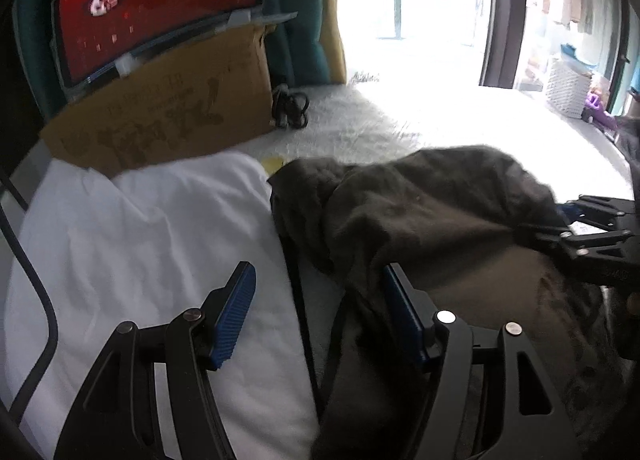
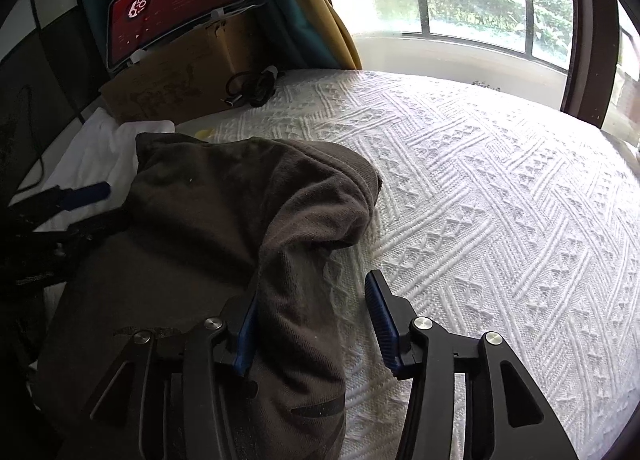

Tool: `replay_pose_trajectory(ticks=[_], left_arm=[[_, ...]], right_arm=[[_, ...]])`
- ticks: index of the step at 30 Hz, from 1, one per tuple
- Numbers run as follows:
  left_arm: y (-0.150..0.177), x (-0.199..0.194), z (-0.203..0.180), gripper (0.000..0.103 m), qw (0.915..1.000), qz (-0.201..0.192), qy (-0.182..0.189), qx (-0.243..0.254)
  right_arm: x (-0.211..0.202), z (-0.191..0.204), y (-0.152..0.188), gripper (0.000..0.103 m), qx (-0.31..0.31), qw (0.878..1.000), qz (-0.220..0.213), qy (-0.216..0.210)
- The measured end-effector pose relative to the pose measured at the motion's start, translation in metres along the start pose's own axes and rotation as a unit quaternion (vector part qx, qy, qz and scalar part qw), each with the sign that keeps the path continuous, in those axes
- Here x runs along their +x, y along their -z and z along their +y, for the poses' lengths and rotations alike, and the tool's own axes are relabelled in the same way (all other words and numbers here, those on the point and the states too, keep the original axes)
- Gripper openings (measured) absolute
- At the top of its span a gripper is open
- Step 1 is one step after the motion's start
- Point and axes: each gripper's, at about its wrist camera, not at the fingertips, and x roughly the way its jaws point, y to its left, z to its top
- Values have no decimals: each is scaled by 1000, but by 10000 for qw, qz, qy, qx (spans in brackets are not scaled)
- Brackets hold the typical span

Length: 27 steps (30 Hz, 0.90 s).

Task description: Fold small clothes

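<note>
Left wrist view shows the left tongs (image 1: 316, 314) spread apart, pinching nothing; one blue pad hangs over a white garment (image 1: 152, 244), the other touches the edge of the dark grey-brown garment (image 1: 432, 212). That garment lies bunched on the bed (image 1: 400, 120), a thick fold heaped across its middle, its long axis running from near the camera away toward the cardboard box (image 1: 172, 116). The right tongs (image 1: 592, 228) sit at its far right edge.

Right wrist view shows the right tongs (image 2: 312, 324) spread, loose cloth between the pads but not squeezed. The garment looks doubled over once, its rolled end pointing at the window (image 2: 460, 8). Judged from this, folding is partway: the heap is untidy and needs flattening and another fold.
</note>
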Motion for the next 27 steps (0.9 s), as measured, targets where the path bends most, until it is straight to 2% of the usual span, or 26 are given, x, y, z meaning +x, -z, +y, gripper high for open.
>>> replay_pose_trajectory(ticks=[4, 7, 12, 19, 22, 27], left_arm=[[-4, -23, -14, 67, 9991, -307, 259, 143], [-5, -29, -27, 67, 9982, -318, 335, 380], [2, -35, -41, 67, 9970, -264, 505, 519], [14, -46, -52, 67, 9970, -183, 715, 248], [21, -47, -58, 67, 9968, -137, 743, 257], [42, -36, -65, 67, 9975, 206, 577, 354]], right_arm=[[-2, 2, 2, 51, 15, 10000, 4, 38], [-7, 2, 7, 51, 16, 10000, -11, 78], [-21, -3, 16, 51, 90, 9999, -73, 122], [-39, -7, 27, 51, 155, 9994, -158, 252], [-49, -9, 33, 51, 174, 9992, -194, 311], [-68, -7, 44, 51, 167, 9987, -297, 373]])
